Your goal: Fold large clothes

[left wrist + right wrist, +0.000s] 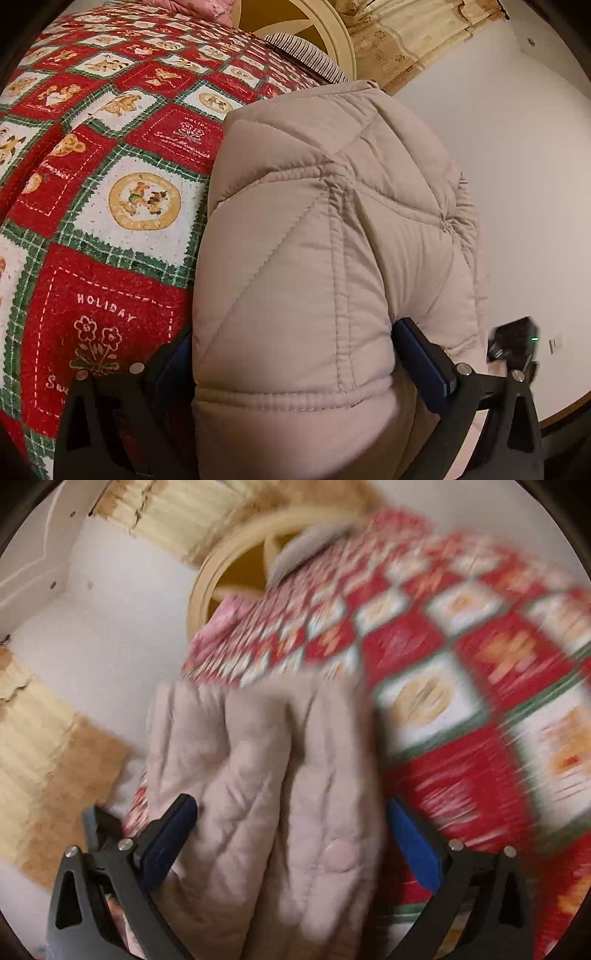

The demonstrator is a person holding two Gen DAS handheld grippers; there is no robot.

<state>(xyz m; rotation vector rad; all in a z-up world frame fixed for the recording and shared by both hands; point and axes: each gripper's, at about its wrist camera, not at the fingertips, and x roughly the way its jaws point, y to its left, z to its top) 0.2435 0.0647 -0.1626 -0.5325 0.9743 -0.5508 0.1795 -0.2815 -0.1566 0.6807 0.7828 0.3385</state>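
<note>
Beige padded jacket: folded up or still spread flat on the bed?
Folded: the beige padded jacket sits as a thick, doubled-over bundle at the edge of the quilt.

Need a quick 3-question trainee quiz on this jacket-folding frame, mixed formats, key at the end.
1. True or false: the beige quilted jacket lies on a red and green holiday-print bedspread.
2. Multiple choice: in the right wrist view, what sits between the right gripper fingers? A) striped pillow B) the jacket C) curtain
3. Short answer: in the left wrist view, what fills the span between the left gripper fingers?

Key: 1 true; 2 B; 3 a puffy folded part of the jacket.
</note>
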